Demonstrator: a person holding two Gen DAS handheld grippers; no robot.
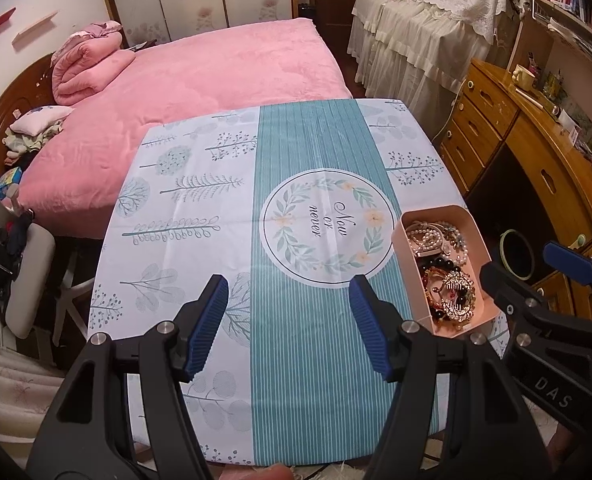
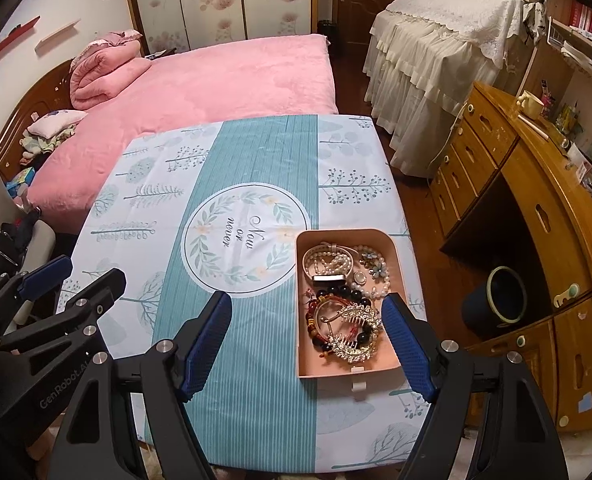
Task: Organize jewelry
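A pink open box [image 2: 391, 246] [image 1: 435, 216] sits near the right front of the table. It holds a heap of jewelry: a pearl bracelet [image 2: 329, 260], dark and red bead bracelets [image 2: 337, 300], a flower brooch [image 2: 375, 266] and gold rhinestone hair combs [image 2: 355, 330] [image 1: 455, 294]. My right gripper [image 2: 307, 308] is open and empty above the box's near left part. My left gripper [image 1: 290, 292] is open and empty over the teal stripe, left of the box. Each gripper shows at the edge of the other's view.
The table carries a white and teal cloth [image 1: 315, 152] with a "Now or never" wreath print. A pink bed [image 1: 200, 88] lies behind it. A wooden desk with drawers [image 2: 535, 208] and a dark bin [image 2: 499, 300] stand right. A chair [image 1: 28, 280] stands left.
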